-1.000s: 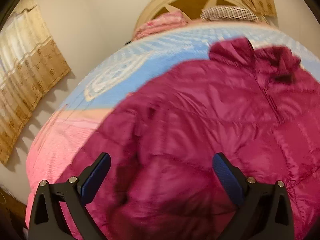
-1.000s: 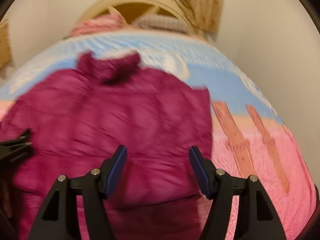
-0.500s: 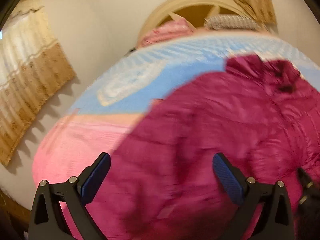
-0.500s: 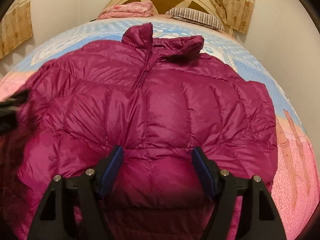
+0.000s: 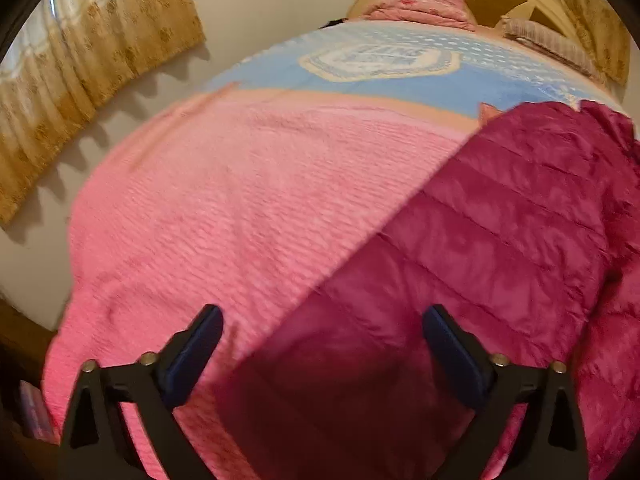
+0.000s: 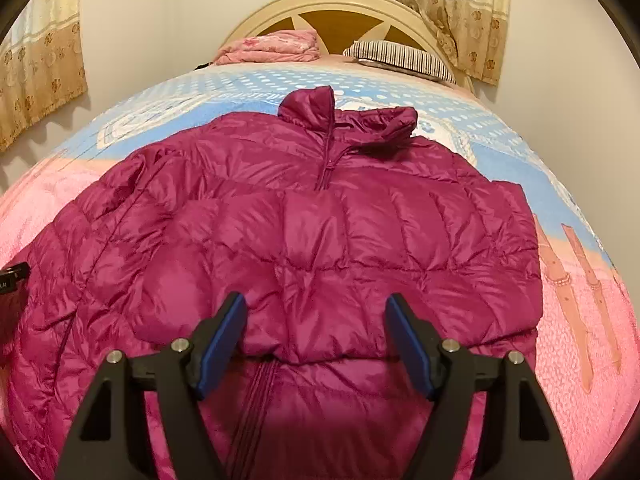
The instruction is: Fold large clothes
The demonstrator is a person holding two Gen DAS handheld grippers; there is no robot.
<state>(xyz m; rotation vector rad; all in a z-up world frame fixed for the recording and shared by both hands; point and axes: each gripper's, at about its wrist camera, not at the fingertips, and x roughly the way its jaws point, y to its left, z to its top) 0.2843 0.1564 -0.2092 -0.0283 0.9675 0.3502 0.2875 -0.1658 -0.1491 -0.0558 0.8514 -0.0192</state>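
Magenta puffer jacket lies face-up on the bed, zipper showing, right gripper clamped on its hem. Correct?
Not quite. The right gripper is open: in the right wrist view its jaws stand apart over the jacket, pinching nothing. Face-up on the bed, zipper showing: correct.

**Warm indoor light, one view smeared, one sharp**

Both views are lit by a warm, yellowish room light from above — no harsh glare. In the left wrist view, motion blur softens the pink textured bedspread [image 5: 240,208] and the quilted magenta down jacket [image 5: 520,240]; the gold patterned curtain [image 5: 80,80] casts scalloped shadows on the wall below it. The right wrist view is crisp: the jacket's shiny fabric [image 6: 320,240] shows soft highlights along its quilting, and its near hem falls into shade. Fisheye distortion bows the bed into a dome, and dark vignetting rings the corners of both frames.
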